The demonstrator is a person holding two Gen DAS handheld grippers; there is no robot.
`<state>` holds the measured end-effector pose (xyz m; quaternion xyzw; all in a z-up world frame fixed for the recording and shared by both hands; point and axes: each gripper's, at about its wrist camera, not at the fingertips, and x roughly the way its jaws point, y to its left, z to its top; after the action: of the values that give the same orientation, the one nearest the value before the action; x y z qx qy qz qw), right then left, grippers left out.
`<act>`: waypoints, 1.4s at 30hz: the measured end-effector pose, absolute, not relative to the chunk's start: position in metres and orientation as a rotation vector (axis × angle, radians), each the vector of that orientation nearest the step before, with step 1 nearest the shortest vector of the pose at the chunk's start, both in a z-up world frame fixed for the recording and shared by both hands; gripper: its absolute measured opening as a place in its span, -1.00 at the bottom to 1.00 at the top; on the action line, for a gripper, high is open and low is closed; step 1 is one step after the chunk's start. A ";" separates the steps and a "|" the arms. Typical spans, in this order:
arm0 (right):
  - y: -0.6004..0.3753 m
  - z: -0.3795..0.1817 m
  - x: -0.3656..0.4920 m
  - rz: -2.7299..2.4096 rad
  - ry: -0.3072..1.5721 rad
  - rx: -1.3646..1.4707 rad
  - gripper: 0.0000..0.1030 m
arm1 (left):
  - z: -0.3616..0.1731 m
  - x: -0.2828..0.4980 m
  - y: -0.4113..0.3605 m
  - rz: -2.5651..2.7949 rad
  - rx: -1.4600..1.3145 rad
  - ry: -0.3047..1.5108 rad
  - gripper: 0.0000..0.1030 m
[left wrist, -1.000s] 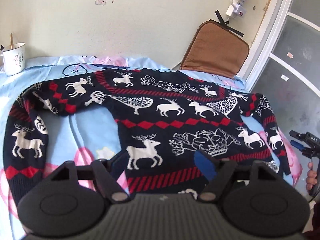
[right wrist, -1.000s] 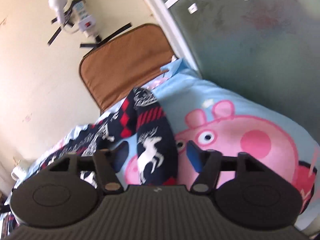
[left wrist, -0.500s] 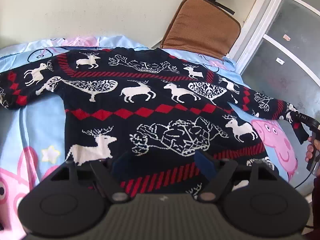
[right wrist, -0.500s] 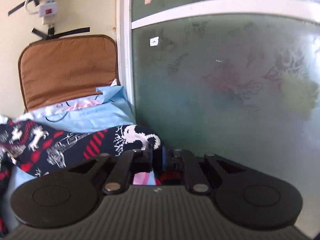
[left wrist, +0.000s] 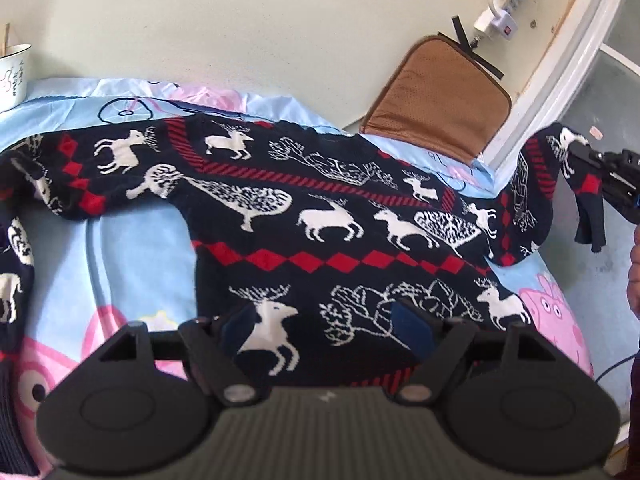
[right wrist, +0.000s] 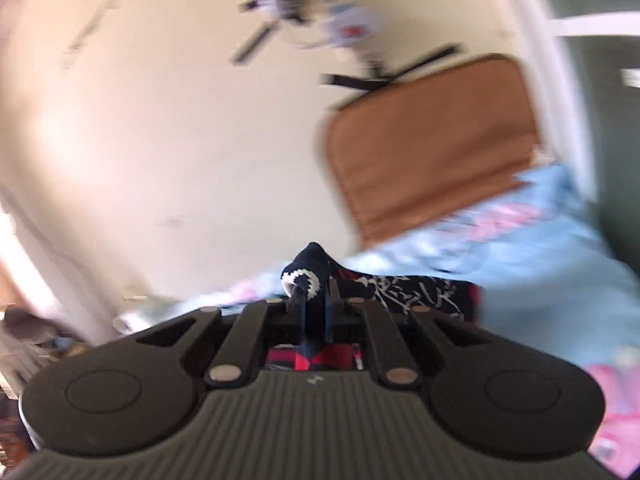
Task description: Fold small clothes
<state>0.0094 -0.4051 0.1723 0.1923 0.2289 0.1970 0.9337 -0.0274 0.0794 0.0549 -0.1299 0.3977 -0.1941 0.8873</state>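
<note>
A dark knitted sweater [left wrist: 328,216] with white reindeer and red diamonds lies spread on the blue cartoon bedsheet [left wrist: 132,260]. My left gripper [left wrist: 326,322] hovers over its lower body, jaws opening, pads apart above the fabric and pressing on nothing. At the right, my right gripper [left wrist: 600,168] is shut on the right sleeve [left wrist: 536,184] near its cuff and holds it raised off the bed, the cuff end dangling. In the blurred right wrist view the cuff [right wrist: 308,270] sticks up between the right gripper's [right wrist: 314,300] closed fingers. The left sleeve bends down along the left edge.
A brown cushion [left wrist: 440,96] leans on the wall at the bed's far right corner, beside a frosted glass door [left wrist: 600,92]. A power strip [left wrist: 500,20] is taped above it. A white mug [left wrist: 12,76] stands at the far left. A person's hand [left wrist: 634,272] shows at the right edge.
My right gripper shut on the right sleeve's cuff and lifted it up off the bed, swinging toward the wall. The left gripper shifted slightly over the sweater's body.
</note>
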 end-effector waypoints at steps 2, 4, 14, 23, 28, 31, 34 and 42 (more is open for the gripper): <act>-0.355 0.182 0.030 0.509 0.469 0.376 -0.78 | 0.056 -0.027 0.094 -0.375 -0.314 0.806 0.51; -0.302 0.180 0.051 0.612 0.504 0.354 -0.77 | 0.058 -0.025 0.109 -0.341 -0.358 0.792 0.51; -0.294 0.136 0.093 0.494 0.511 0.280 -0.06 | 0.065 0.008 0.138 -0.285 -0.351 0.776 0.62; -0.371 0.077 0.114 0.207 0.668 0.283 0.11 | 0.047 0.065 0.100 -0.295 -0.289 0.848 0.77; -0.353 0.038 0.141 0.244 0.778 0.212 -0.59 | 0.035 0.079 0.072 -0.275 -0.180 0.915 -0.46; -0.367 0.043 0.140 0.150 0.677 0.152 -0.76 | 0.038 0.084 0.068 -0.281 -0.114 0.893 -0.82; -0.397 0.036 0.148 -0.055 0.669 0.164 -0.93 | 0.042 0.092 0.069 -0.256 -0.101 0.887 -0.81; -0.400 0.070 0.107 0.153 0.617 0.269 -0.67 | 0.047 0.098 0.078 -0.263 -0.130 0.867 -0.17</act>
<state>0.1066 -0.4003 0.0702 0.1319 0.3024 0.0751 0.9410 0.0983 0.0778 0.0471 -0.0626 0.4184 -0.1271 0.8971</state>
